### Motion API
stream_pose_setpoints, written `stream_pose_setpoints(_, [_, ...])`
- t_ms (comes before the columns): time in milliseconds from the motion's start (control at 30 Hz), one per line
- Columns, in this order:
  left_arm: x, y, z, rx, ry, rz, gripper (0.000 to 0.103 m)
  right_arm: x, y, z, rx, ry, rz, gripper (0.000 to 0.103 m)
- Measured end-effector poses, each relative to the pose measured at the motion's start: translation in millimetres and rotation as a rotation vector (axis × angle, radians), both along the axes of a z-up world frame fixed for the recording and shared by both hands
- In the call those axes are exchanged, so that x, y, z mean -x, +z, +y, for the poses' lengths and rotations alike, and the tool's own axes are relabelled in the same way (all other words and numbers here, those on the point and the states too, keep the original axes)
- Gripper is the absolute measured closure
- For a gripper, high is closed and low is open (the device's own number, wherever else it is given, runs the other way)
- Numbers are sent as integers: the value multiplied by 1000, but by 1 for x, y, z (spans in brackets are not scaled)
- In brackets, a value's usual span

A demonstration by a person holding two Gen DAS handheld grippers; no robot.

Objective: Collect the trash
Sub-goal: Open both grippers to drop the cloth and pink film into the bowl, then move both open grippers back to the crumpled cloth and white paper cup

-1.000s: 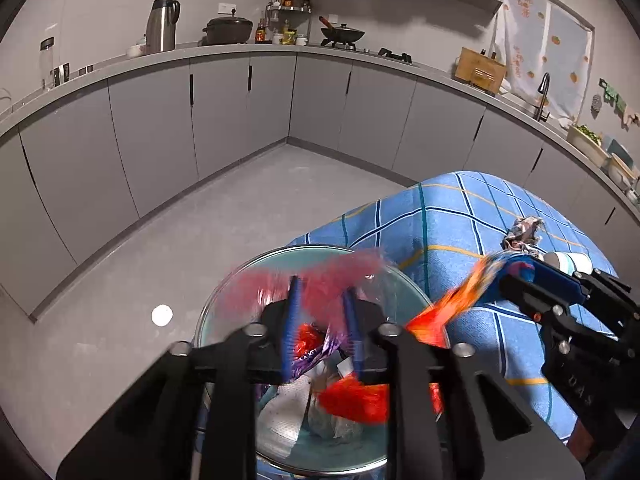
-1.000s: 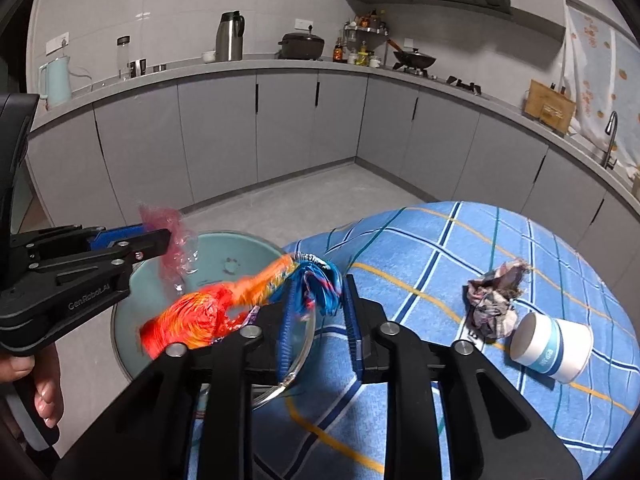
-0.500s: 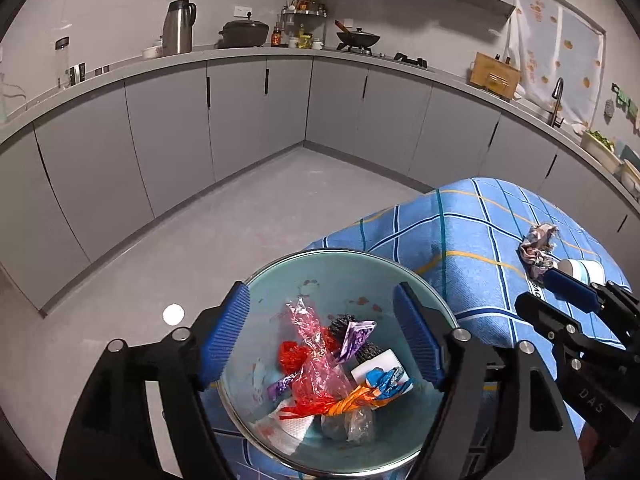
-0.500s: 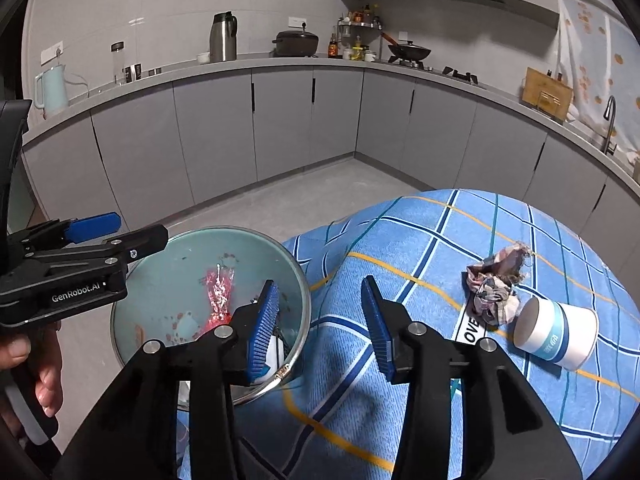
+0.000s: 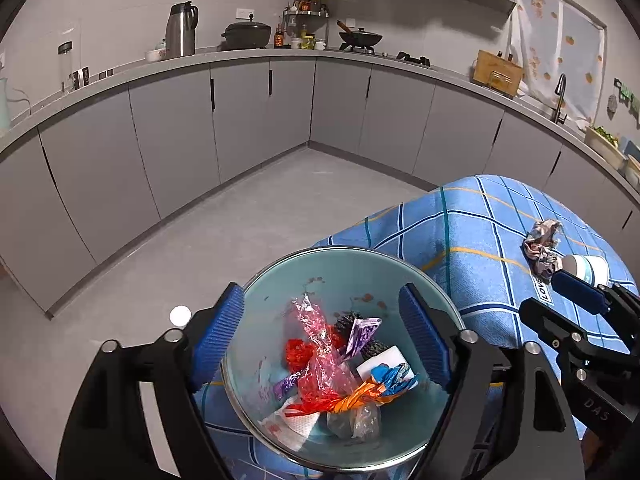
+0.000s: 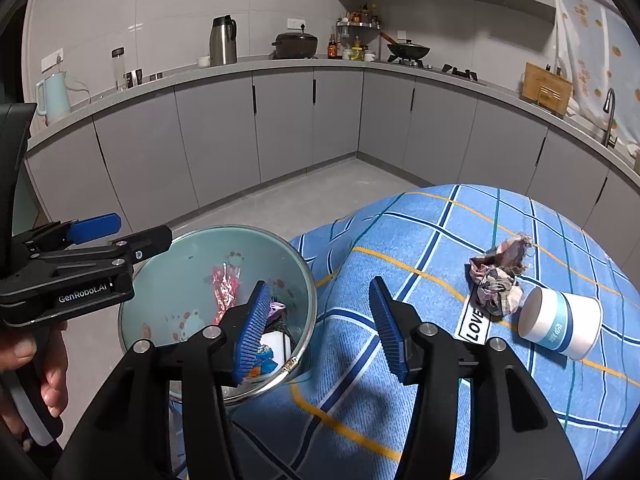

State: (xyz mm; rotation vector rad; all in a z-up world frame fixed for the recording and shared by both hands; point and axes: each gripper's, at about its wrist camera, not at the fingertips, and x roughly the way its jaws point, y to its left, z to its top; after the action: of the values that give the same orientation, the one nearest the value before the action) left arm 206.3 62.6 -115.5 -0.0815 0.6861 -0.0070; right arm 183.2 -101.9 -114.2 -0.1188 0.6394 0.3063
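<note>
With wrappers under both opening, empty grippers, crumpled paper and cup wait rightward.

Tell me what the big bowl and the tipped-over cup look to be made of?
The bowl looks like glossy teal-tinted glass, or enamel, with a metal rim: light glints along its edge. The cup looks like matte white paper with a teal printed band, though thin plastic is possible.

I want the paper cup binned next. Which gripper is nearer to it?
Right. The right gripper hangs beside the bowl, left of the paper cup; the left gripper hangs over the bowl, farther off.
</note>
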Motion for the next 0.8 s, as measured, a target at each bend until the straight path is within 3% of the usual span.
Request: stream_pose_setpoints(800, [5, 3, -18, -49, -16, 1, 11, 9, 1, -17, -31, -37, -14, 42])
